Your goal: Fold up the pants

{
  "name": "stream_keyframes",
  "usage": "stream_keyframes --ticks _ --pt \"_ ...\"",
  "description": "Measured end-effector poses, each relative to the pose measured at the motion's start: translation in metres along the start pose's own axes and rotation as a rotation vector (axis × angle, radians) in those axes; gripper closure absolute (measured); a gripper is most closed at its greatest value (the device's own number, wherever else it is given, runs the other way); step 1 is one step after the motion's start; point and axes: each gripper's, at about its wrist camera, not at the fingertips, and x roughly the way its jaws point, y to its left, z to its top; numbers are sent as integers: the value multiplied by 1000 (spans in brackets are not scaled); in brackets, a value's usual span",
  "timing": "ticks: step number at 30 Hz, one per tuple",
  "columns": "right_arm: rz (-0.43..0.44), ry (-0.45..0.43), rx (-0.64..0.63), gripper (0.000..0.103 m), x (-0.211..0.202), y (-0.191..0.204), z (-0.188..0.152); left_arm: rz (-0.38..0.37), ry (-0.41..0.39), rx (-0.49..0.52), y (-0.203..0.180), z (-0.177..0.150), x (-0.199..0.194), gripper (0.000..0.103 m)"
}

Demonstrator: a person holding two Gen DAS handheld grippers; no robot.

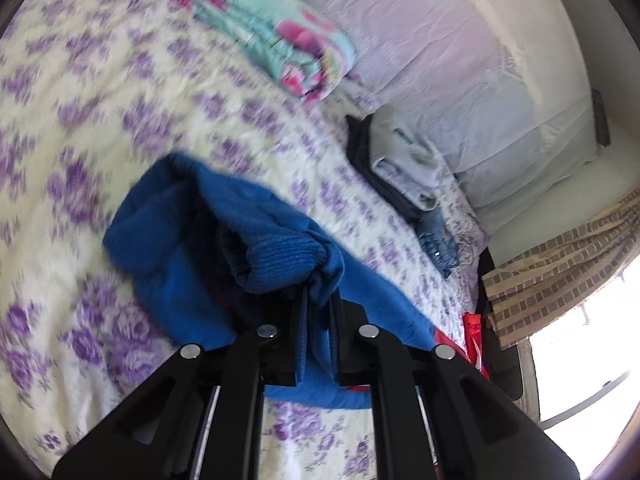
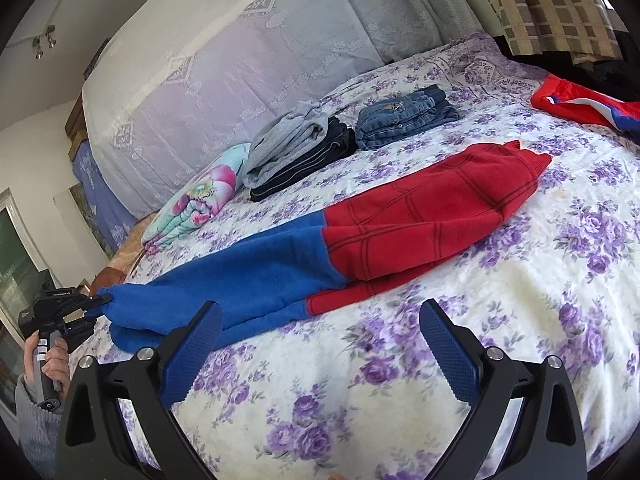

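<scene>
A pair of pants [image 2: 360,232], blue at one end and red at the other, lies stretched flat across the flowered bedspread [image 2: 400,392]. In the left wrist view the blue end [image 1: 224,232] is bunched up, and my left gripper [image 1: 320,292] is shut on a fold of its ribbed blue edge. In the right wrist view that same left gripper [image 2: 100,304] pinches the far-left tip of the blue end, held by a person's hand [image 2: 48,360]. My right gripper [image 2: 320,312] is open, its blue pads spread just in front of the pants' middle with nothing between them.
A folded grey and dark clothing stack [image 2: 296,148] and folded jeans [image 2: 404,120] sit toward the back of the bed. A rolled floral blanket [image 2: 196,196] lies to their left. Another red and blue garment [image 2: 580,108] lies far right. A checked curtain [image 2: 540,8] hangs behind.
</scene>
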Motion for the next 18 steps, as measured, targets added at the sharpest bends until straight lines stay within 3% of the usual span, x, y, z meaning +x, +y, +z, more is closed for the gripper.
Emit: stream_keyframes --ticks 8,18 --pt "134 18 280 6 6 -68 46 -54 -35 18 -27 41 6 95" --pt "129 105 506 31 44 -117 56 -66 -43 37 -37 62 5 95"
